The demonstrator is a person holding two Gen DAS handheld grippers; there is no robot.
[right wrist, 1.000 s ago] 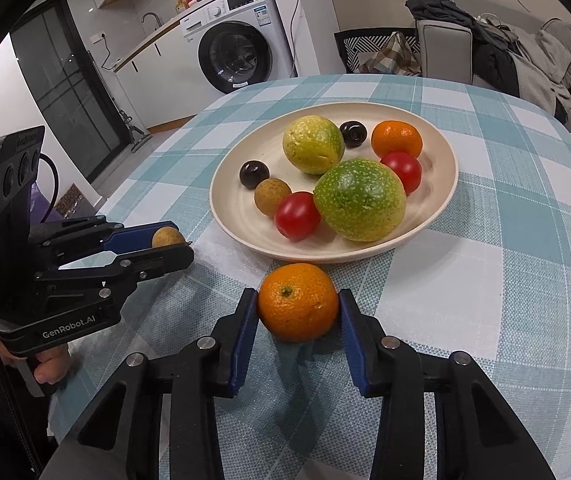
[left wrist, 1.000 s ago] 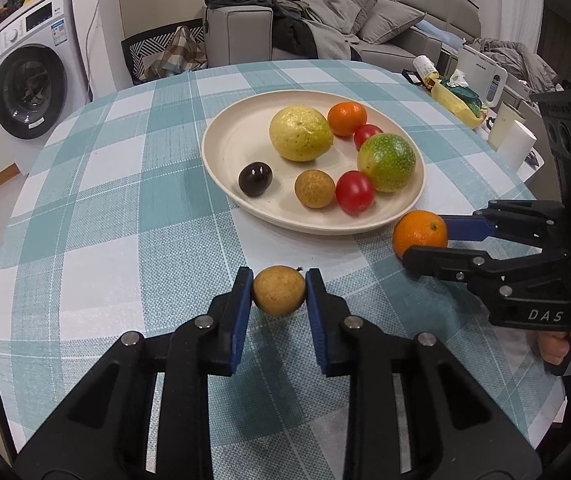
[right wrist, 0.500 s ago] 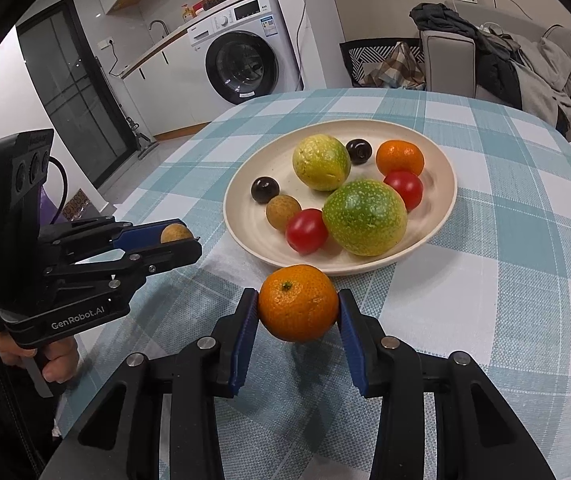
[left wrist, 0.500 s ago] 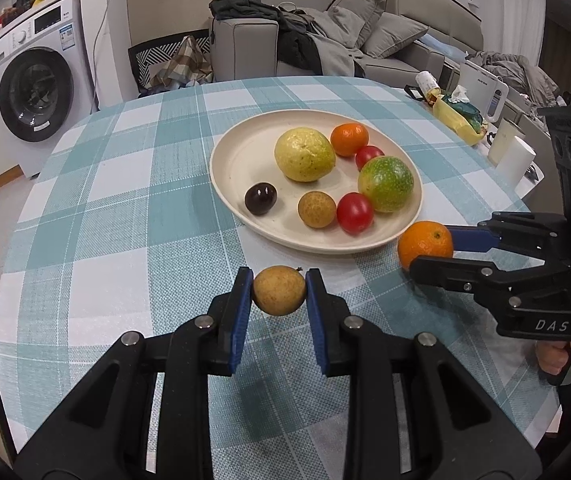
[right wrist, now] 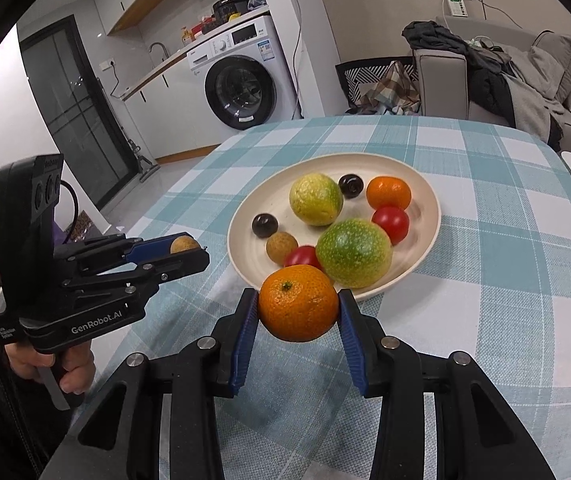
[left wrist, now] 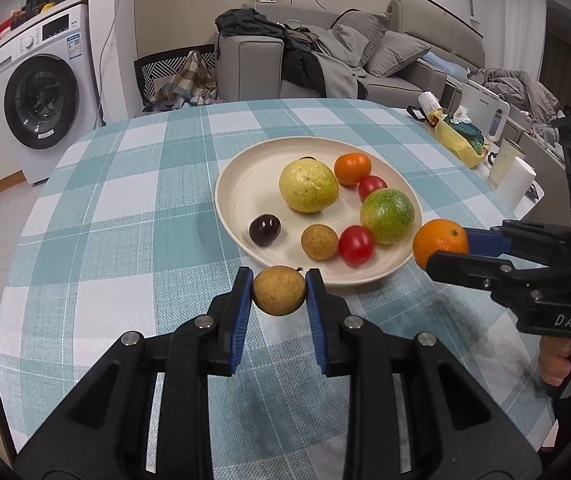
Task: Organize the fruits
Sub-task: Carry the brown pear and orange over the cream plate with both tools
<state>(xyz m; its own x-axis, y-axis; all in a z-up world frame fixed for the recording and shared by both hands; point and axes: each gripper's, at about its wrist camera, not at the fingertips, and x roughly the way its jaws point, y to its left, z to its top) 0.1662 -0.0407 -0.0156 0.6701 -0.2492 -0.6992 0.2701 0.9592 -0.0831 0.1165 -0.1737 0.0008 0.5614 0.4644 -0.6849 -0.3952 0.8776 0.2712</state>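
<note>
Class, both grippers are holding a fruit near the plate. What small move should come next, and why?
Probably carry both fruits forward over the plate before releasing. The left gripper grips a small tan fruit and the right gripper grips an orange, both lifted and just short of the rim, where the other fruits already sit.

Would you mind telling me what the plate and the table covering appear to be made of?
The plate looks like matte cream ceramic or melamine: smooth, dull sheen, faint concentric ridges; which one is unclear. The table covering appears to be woven fabric, teal and white check, with a visible coarse weave texture and no gloss.
</note>
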